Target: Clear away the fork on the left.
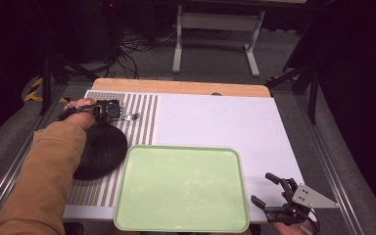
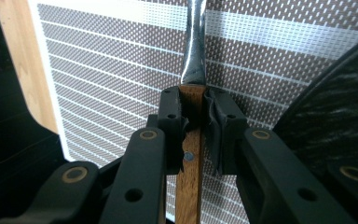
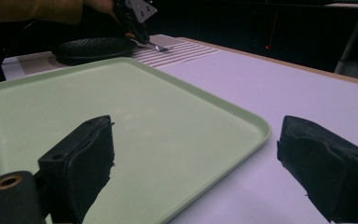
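A utensil with a wooden handle (image 2: 190,186) and a metal neck, probably a fork (image 1: 132,116), lies over the striped placemat (image 1: 144,110) at the table's far left. My left gripper (image 1: 119,113) is shut on that handle, and its pads (image 2: 216,116) press the wood from both sides. Its metal tip (image 3: 157,46) points right, low over the stripes; I cannot tell whether it touches them. My right gripper (image 1: 263,188) stands open at the near right, beside the right edge of the pale green tray (image 1: 181,191), with nothing between its fingers (image 3: 81,154).
A black round plate (image 1: 103,149) rests on the striped placemat just nearer than the left gripper. The green tray (image 3: 135,107) sits at the front centre with nothing on it. A white mat (image 1: 225,122) covers the right half of the wooden table. Table legs and cables stand beyond.
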Motion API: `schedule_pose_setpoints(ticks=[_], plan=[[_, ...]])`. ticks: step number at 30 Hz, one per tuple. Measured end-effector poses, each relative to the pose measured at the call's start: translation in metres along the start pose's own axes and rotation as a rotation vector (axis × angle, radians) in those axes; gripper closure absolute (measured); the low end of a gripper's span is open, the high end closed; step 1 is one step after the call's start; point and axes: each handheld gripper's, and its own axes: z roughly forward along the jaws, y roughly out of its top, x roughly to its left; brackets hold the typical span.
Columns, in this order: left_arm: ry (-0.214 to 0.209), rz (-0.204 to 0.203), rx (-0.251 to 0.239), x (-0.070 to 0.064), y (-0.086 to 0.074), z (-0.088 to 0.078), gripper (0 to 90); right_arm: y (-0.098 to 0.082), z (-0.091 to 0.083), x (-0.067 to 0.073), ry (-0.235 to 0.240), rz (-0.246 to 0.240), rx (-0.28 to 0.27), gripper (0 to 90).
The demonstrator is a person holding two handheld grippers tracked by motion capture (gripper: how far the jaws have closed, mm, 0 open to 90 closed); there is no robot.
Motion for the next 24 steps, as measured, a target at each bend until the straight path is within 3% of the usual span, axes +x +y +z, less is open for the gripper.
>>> schedule_pose_setpoints(ticks=[11, 14, 19, 24], plan=[[0.045, -0.008, -0.015, -0.002, 0.002, -0.024, 77.5, 0.001, 0.002, -0.001, 0.005, -0.002, 0.0, 11.1], [0.071, -0.024, -0.041, -0.003, 0.0, -0.033, 77.5, 0.002, 0.003, -0.001, 0.006, -0.003, -0.003, 11.1], [0.129, -0.03, -0.034, -0.008, 0.0, -0.048, 77.5, 0.003, 0.003, -0.001, 0.007, -0.01, -0.004, 11.1], [0.157, -0.058, -0.049, -0.015, 0.002, -0.066, 77.5, 0.004, 0.004, -0.001, 0.007, -0.012, -0.007, 11.1]])
